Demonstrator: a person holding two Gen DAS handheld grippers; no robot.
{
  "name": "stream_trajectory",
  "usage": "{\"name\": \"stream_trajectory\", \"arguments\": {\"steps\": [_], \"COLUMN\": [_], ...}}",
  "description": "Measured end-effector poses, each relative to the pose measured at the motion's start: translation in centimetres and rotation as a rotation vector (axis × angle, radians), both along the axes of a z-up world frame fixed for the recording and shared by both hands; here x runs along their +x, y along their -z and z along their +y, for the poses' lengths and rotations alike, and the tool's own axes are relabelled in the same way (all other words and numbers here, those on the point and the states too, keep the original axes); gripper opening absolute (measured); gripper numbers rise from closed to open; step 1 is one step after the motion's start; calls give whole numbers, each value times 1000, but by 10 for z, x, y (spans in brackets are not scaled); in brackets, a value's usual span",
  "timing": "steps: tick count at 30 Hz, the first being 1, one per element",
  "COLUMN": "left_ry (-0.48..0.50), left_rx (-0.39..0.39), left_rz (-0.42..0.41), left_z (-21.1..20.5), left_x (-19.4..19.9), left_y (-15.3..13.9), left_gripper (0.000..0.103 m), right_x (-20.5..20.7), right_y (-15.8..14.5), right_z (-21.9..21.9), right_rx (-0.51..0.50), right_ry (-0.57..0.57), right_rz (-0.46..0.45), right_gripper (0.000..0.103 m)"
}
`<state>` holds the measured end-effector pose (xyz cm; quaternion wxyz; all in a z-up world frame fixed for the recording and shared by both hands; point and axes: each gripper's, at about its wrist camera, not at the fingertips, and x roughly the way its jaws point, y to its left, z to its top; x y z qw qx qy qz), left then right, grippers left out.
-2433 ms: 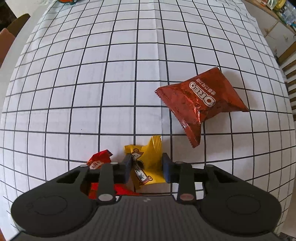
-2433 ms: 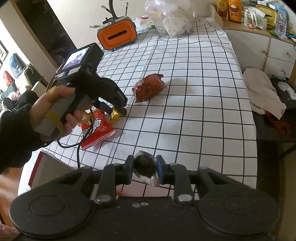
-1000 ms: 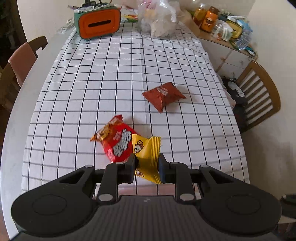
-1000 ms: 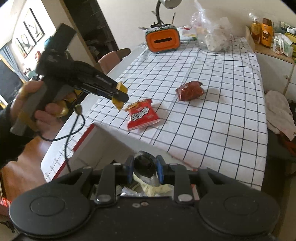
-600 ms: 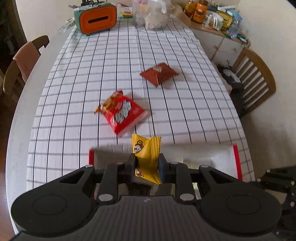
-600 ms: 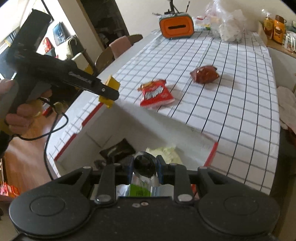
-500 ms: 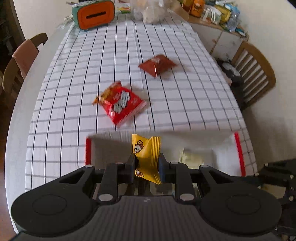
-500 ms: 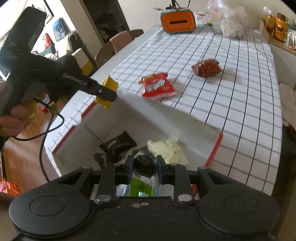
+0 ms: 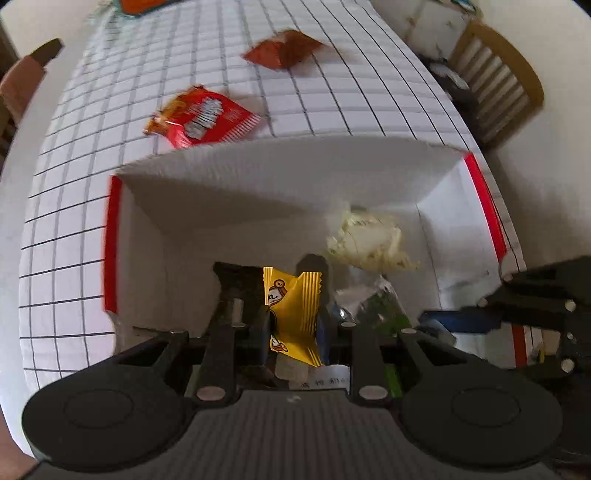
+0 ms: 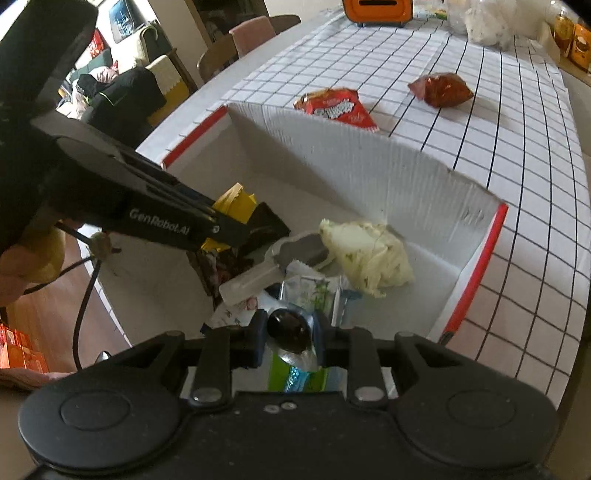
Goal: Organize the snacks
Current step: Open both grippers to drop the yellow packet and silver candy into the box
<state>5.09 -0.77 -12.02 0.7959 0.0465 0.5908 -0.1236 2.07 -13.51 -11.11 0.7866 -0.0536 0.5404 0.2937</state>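
My left gripper (image 9: 293,321) is shut on a yellow snack packet (image 9: 295,314) and hangs inside a white box with red-edged rims (image 9: 110,236). From the right wrist the same gripper (image 10: 225,230) shows low over the box's left half, the yellow packet (image 10: 234,205) sticking out behind it. My right gripper (image 10: 290,332) is shut on a small clear-wrapped dark snack (image 10: 290,328) above the near part of the box (image 10: 369,162). In the box lie a pale yellow packet (image 10: 369,254), a black packet (image 10: 266,225) and several other wrappers.
On the checked tablecloth beyond the box lie a red snack bag (image 9: 203,120) and a brown-red bag (image 9: 282,53). An orange appliance (image 10: 376,11) stands at the far end. A wooden chair (image 9: 495,81) stands at the table's right side. A hand (image 10: 22,266) holds the left gripper.
Both grippers have sunk toward and into the white box, each keeping hold of its snack. The box fills much more of both views.
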Motion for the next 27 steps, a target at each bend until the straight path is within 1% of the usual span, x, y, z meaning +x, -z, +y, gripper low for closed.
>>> {"name": "stream_trajectory", "arguments": {"steps": [5,8,13,14,17,18,19,21,26,27], "left_ry": [37,48,69,70,69,70,71,63,59,59], "left_rx": [90,112,130,129,123,121,120,113,78,73], "left_rz": [61,91,106,107,108,101,94,76,42,32], "left_z": [-13,-15,-17,-17,-16,-16,-16,-16,-13,-13], "left_x": [1,1,2,3,4,3,5,4,5,4], "left_y": [15,21,24,25,24,22,21,16,0,-4], "left_gripper": [24,24,25,26,34,40,44,58,62,65], "right_x": [-2,0,1,1,1,1,2,1,3,4], "right_y": [8,9,10,9,6,5,3,-1,-15,-18], "right_z": [1,-1,-3,-4,-5,-6,-6,-8,-12,-12], "right_rx": [-14,2,5,7,11,13,15,23,44,48], "right_ry": [-5,14,28,30,36,40,43,48,67,72], "right_rz": [24,49,64,65,63,62,60,56,31,26], "right_gripper": [24,24,25,26,28,29,29,29,32,34]}}
